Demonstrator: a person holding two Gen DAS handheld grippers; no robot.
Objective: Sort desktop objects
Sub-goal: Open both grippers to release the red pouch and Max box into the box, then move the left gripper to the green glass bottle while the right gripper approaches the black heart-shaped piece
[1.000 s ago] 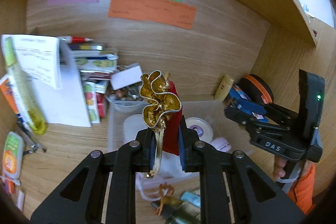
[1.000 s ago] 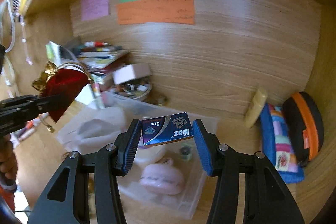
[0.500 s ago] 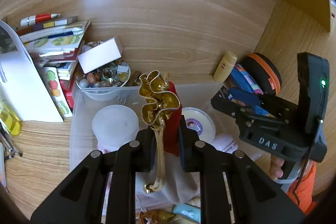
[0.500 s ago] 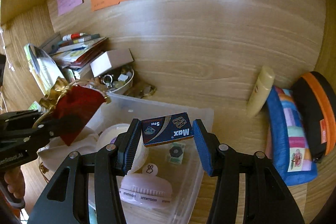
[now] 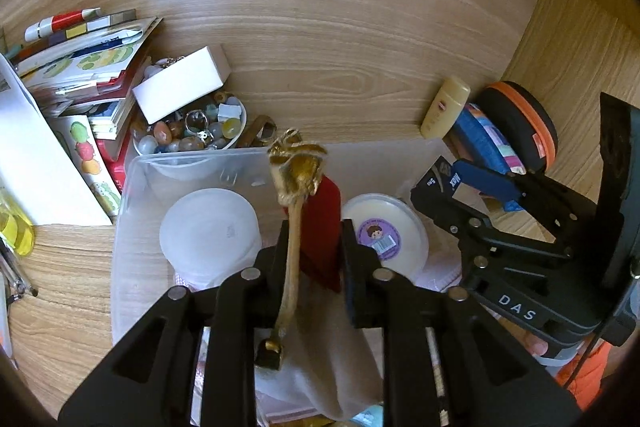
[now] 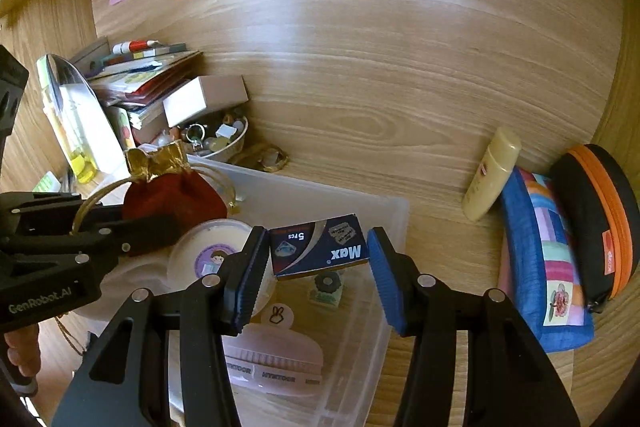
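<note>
My left gripper (image 5: pixel 312 247) is shut on a red drawstring pouch (image 5: pixel 320 227) with a gold ruffled top and holds it over the clear plastic bin (image 5: pixel 132 187). The pouch also shows in the right wrist view (image 6: pixel 172 203). My right gripper (image 6: pixel 318 255) is shut on a small blue "Max" box (image 6: pixel 320 247) and holds it above the right half of the same bin (image 6: pixel 384 211). In the bin lie a white lidded tub (image 5: pixel 208 231), a round tin with a purple label (image 5: pixel 380 231), a pink brush (image 6: pixel 272 359) and white cloth (image 5: pixel 332 379).
A bowl of beads and stones (image 5: pixel 192 131) with a white box (image 5: pixel 180 87) on it stands behind the bin. Books and papers (image 5: pixel 80 67) are stacked at the left. A cream bottle (image 6: pixel 492 175), a blue patchwork pouch (image 6: pixel 540 259) and a black-orange case (image 6: pixel 600 219) lie at the right.
Both grippers have moved forward and down over the bin with their loads. The pouch now hangs lower, just above the bin's contents. The grips are unchanged.
</note>
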